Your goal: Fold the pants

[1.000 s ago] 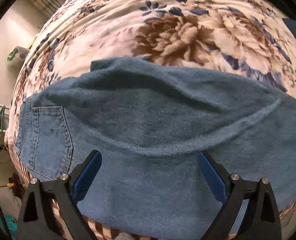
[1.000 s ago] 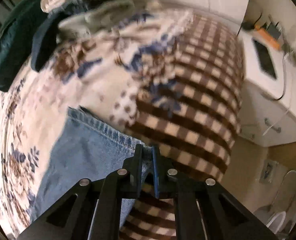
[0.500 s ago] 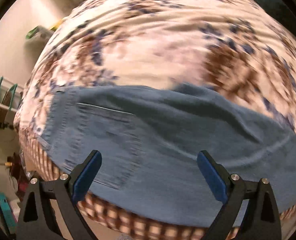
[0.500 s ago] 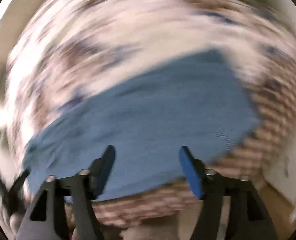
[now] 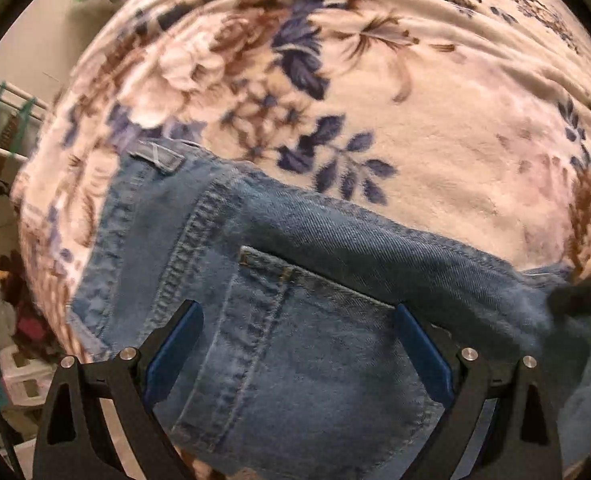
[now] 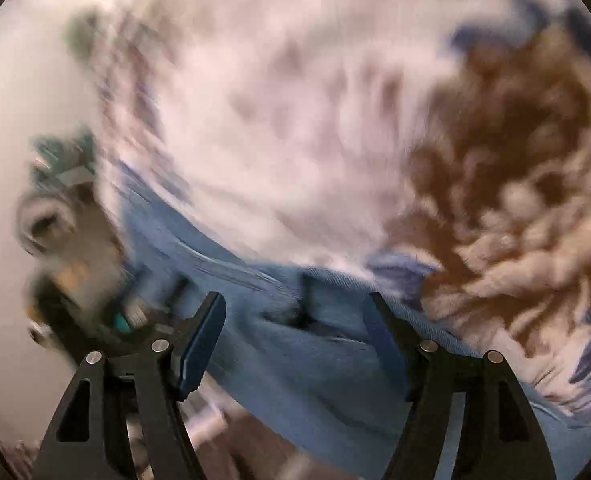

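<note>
Blue jeans (image 5: 335,240) lie flat on a floral blanket (image 5: 415,100), waistband and belt loop (image 5: 159,158) toward the left. My left gripper (image 5: 297,310) points down over the back pocket (image 5: 315,368), open, with nothing pinched between its blue pads. In the right wrist view, which is heavily blurred, my right gripper (image 6: 295,300) is open over the edge of the jeans (image 6: 295,360), jaws wide and empty. A dark blurred shape (image 5: 579,298) crosses the jeans at the right edge of the left wrist view.
The blanket's edge drops off at the left, where a white rack with teal clips (image 5: 3,120) and floor clutter (image 5: 15,368) show. A blurred black device (image 6: 75,280) sits at the left of the right wrist view. Beyond the jeans lies bare blanket (image 6: 295,120).
My left gripper slid along the jeans to the pocket and waistband end, staying open. My right gripper let go of the hem, opened wide and swung fast across to another part of the jeans.
</note>
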A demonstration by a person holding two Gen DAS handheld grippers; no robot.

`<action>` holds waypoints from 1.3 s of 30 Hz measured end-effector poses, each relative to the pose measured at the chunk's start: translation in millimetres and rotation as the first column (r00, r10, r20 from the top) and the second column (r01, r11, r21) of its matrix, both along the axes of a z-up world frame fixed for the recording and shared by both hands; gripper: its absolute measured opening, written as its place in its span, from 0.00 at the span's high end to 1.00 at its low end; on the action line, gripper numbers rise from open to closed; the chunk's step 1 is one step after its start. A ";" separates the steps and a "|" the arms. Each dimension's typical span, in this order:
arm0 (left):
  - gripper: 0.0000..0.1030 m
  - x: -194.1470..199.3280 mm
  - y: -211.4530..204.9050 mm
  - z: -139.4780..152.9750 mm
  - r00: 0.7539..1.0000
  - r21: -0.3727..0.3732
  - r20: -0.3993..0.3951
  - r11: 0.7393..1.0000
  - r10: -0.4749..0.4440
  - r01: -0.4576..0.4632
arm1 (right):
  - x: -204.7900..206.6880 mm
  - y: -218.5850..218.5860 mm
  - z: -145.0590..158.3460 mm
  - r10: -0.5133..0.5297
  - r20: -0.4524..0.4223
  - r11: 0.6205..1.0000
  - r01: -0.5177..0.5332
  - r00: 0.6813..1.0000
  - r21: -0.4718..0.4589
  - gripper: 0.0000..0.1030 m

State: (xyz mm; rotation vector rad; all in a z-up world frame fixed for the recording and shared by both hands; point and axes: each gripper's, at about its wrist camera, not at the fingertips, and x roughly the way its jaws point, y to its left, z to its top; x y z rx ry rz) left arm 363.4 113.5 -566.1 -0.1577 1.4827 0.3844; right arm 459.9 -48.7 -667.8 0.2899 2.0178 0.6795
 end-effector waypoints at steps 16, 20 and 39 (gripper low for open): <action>0.01 6.9 30.2 -4.7 0.996 -0.230 -0.042 0.969 0.083 -0.091 | -17.2 20.8 -47.7 0.071 -0.348 0.968 0.019 0.935 0.249 0.35; 0.01 7.8 53.0 -1.4 0.965 -0.372 -0.094 0.891 0.243 -0.260 | -25.7 33.0 -68.0 0.022 -0.329 0.986 0.034 0.944 0.162 0.37; 0.02 41.5 25.2 -31.3 0.944 -0.340 -0.173 0.883 0.279 -0.324 | -35.8 -2.5 -57.1 -0.136 -0.322 0.950 0.216 0.937 0.226 0.56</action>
